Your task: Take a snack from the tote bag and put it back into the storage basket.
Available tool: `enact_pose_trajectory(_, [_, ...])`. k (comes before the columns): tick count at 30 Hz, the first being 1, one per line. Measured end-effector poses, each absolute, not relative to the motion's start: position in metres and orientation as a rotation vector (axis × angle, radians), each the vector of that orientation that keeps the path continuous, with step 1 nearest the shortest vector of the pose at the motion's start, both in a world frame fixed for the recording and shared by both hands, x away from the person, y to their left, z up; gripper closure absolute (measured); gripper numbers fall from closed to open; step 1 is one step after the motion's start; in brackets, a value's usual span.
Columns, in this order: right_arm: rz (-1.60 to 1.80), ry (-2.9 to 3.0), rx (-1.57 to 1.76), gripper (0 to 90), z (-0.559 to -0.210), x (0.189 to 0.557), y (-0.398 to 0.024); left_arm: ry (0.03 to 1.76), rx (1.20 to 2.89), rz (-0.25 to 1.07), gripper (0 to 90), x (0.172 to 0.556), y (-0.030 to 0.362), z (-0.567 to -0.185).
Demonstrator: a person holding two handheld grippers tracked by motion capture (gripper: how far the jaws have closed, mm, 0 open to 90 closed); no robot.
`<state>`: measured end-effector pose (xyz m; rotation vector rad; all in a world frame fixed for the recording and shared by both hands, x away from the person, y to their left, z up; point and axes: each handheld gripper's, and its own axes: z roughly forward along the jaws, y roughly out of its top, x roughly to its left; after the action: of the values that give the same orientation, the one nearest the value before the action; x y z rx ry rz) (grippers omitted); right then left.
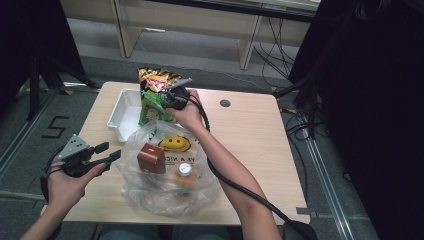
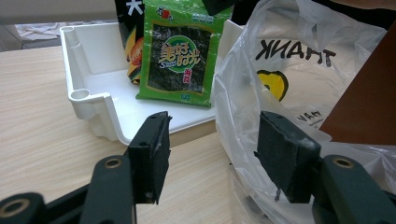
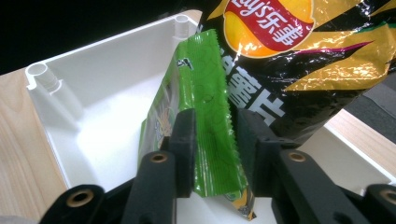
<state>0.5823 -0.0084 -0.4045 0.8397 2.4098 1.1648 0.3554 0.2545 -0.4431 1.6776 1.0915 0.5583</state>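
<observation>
A green seaweed packet (image 1: 150, 109) stands upright in the white tray (image 1: 121, 114), leaning against a black and yellow chips bag (image 1: 157, 77). My right gripper (image 1: 169, 97) is shut on the packet's top edge. In the right gripper view the two jaws pinch the green packet (image 3: 205, 93) in front of the chips bag (image 3: 299, 56). My left gripper (image 1: 107, 152) is open and holds nothing, low over the table's left side. In the left gripper view its open jaws frame the tray (image 2: 93, 79), the packet (image 2: 180, 60) and a plastic bag (image 2: 280, 56).
A clear plastic bag (image 1: 170, 192) with a yellow smiley print lies at the table's front middle. On it sit a brown box (image 1: 151, 158) and a small bottle with a white cap (image 1: 185, 171). A black cable runs along the right forearm. Bare wood lies to the right.
</observation>
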Motion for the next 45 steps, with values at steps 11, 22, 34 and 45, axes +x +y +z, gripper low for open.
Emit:
enact_pose_trajectory(11, [1.196, 2.367, 0.796, 60.5, -0.398, 0.579, -0.011, 1.088, 1.674, 0.56, 43.7, 0.355, 0.254, -0.443])
enact_pose_trajectory(22, [1.229, 2.331, 0.76, 60.6, -0.383, 0.564, -0.024, 1.089, 1.666, 0.567, 43.7, 0.354, 0.254, -0.442])
enact_pose_trajectory(34, [1.195, 2.52, 0.762, 90.0, -0.394, 0.548, -0.028, 1.084, 1.68, 0.571, 43.6, 0.354, 0.252, -0.442])
enact_pose_trajectory(45, [1.075, 2.577, 0.879, 89.4, -0.418, 0.565, -0.017, 1.089, 1.678, 0.566, 43.7, 0.354, 0.253, -0.442])
